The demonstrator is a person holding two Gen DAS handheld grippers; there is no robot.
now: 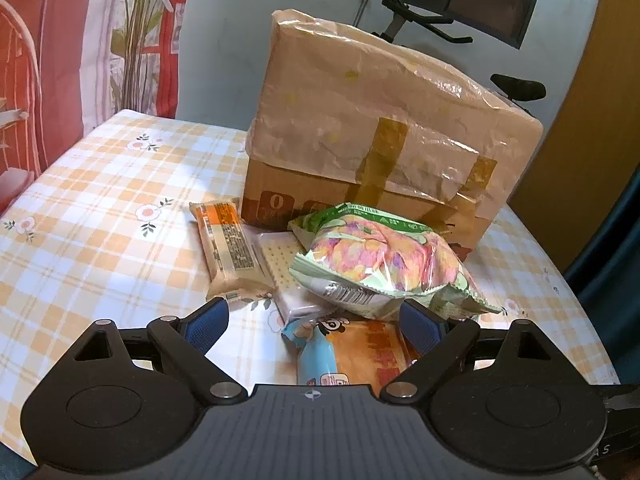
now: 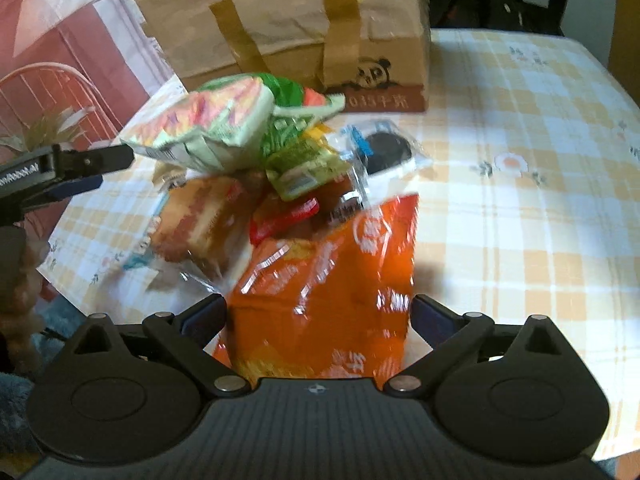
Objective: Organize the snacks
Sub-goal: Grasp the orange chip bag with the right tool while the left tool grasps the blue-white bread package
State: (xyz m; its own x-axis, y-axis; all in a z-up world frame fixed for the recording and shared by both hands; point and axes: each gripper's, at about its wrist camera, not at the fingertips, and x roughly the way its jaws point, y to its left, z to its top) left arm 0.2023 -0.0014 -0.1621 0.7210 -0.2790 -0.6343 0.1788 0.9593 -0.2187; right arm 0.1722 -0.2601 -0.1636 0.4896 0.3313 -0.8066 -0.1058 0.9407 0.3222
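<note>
A pile of snacks lies on the checked tablecloth [image 1: 100,216] in front of a taped cardboard box [image 1: 380,140]. In the left wrist view my left gripper [image 1: 316,322] is open, its blue pads either side of a cake packet [image 1: 352,352], below a green and pink puffed bag [image 1: 380,260], a tan bar [image 1: 230,248] and a pale wafer pack [image 1: 286,276]. In the right wrist view my right gripper [image 2: 318,316] stands open around a big orange chip bag [image 2: 332,292], without clearly pressing it. The green bag [image 2: 224,124], cake [image 2: 200,220] and a cookie pack [image 2: 384,152] lie beyond.
The box [image 2: 288,28] stands at the back of the round table. My left gripper [image 2: 76,172] shows at the left edge of the right wrist view. A red patterned curtain [image 1: 60,60] and a plant [image 1: 140,32] are behind the table; bare tablecloth [image 2: 520,200] lies to the right.
</note>
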